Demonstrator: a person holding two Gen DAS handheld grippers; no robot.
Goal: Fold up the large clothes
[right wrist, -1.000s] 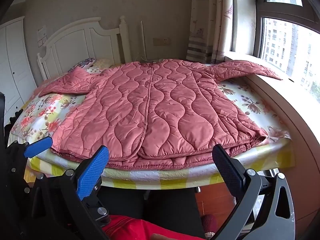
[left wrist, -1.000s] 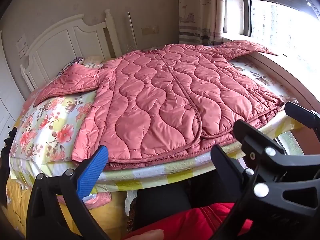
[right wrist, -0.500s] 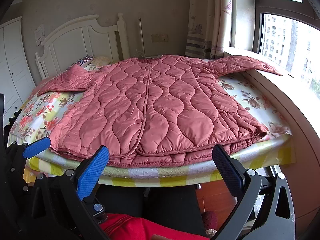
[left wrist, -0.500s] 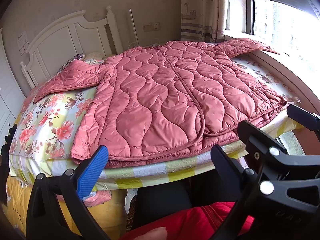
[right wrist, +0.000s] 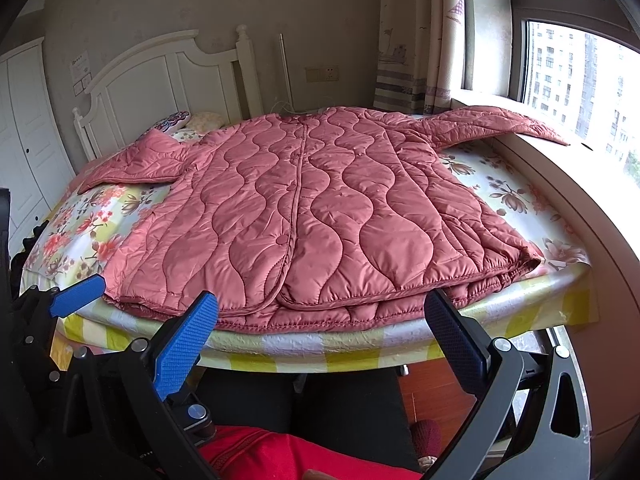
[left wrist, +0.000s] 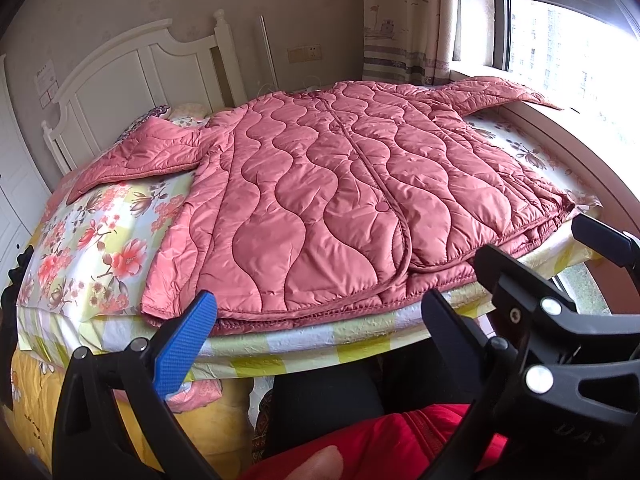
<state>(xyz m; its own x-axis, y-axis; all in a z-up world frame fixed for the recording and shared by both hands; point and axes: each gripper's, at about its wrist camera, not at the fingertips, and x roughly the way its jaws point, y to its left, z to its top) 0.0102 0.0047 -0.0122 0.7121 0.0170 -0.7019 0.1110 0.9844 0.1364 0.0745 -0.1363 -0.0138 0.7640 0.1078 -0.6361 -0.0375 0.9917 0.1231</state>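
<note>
Lying flat across the bed (right wrist: 496, 312), the pink quilted coat (right wrist: 320, 216) spreads one sleeve toward the headboard corner and the other over the windowsill (right wrist: 560, 168). Left gripper (left wrist: 316, 336) and right gripper (right wrist: 320, 328) hover off the near edge, fingers spread, empty.

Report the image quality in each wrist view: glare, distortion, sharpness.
Left wrist view: the window is blown out white, the fisheye bends the bed edge, and the pink quilted jacket is sharp. Right wrist view: milder window glare with buildings visible, same barrel curve, dark corner vignetting.
</note>
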